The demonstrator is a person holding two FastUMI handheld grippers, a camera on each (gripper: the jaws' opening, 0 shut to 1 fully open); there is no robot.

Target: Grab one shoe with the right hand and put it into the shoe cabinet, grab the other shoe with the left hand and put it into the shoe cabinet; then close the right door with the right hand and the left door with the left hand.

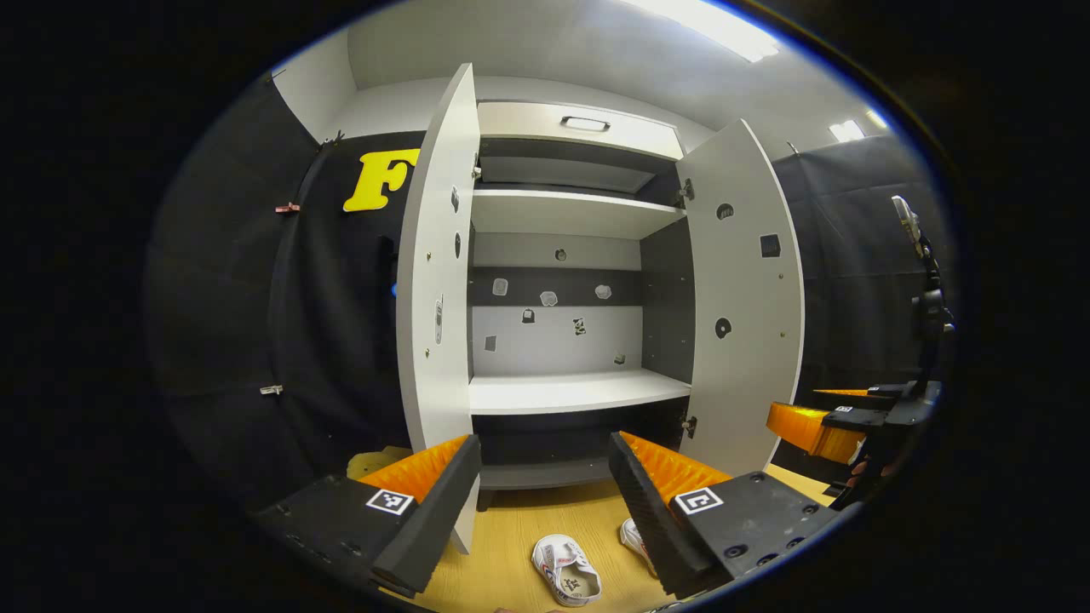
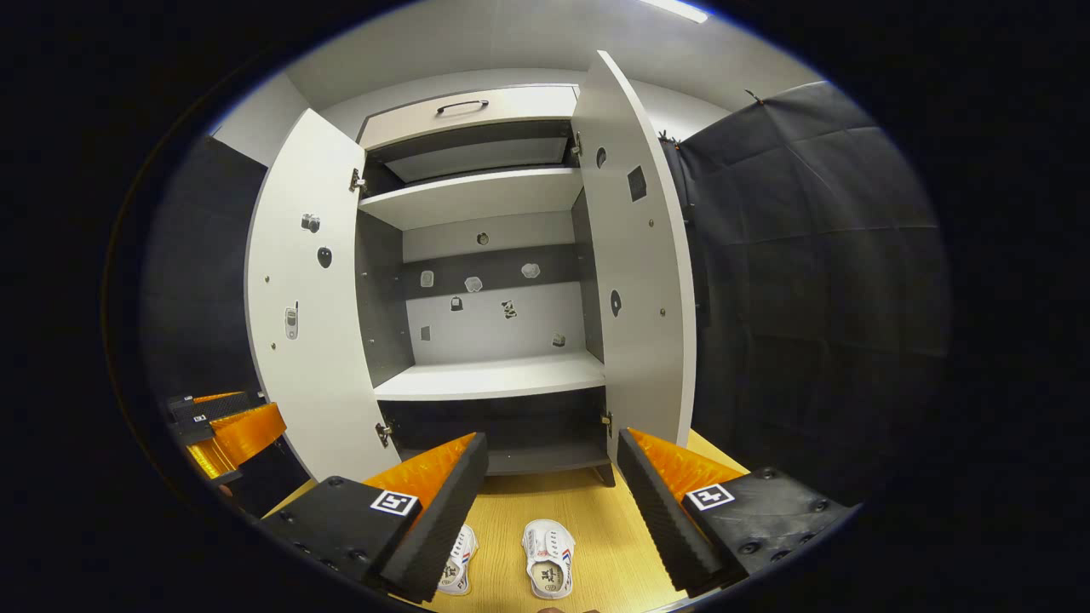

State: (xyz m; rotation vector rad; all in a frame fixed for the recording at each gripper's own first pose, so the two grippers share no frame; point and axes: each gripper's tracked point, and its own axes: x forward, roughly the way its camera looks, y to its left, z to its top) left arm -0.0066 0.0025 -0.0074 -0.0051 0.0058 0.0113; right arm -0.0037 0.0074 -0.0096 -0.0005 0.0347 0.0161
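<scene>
Two white shoes lie side by side on the wooden floor (image 2: pixel 596 519) directly in front of the shoe cabinet (image 2: pixel 490 375), openings up. In the right gripper view, one shoe (image 2: pixel 547 558) lies fully visible between the fingers; the other shoe (image 2: pixel 458 562) is partly hidden behind the left finger. In the left gripper view, both shoes lie low between the fingers. Left door (image 2: pixel 311 298) and right door (image 2: pixel 634 272) stand wide open; the shelves hold nothing. Right gripper (image 2: pixel 552 494): released, jaws apart, grasping nothing, held above the shoes. Left gripper (image 1: pixel 545 494): likewise released, well apart from the shoes.
</scene>
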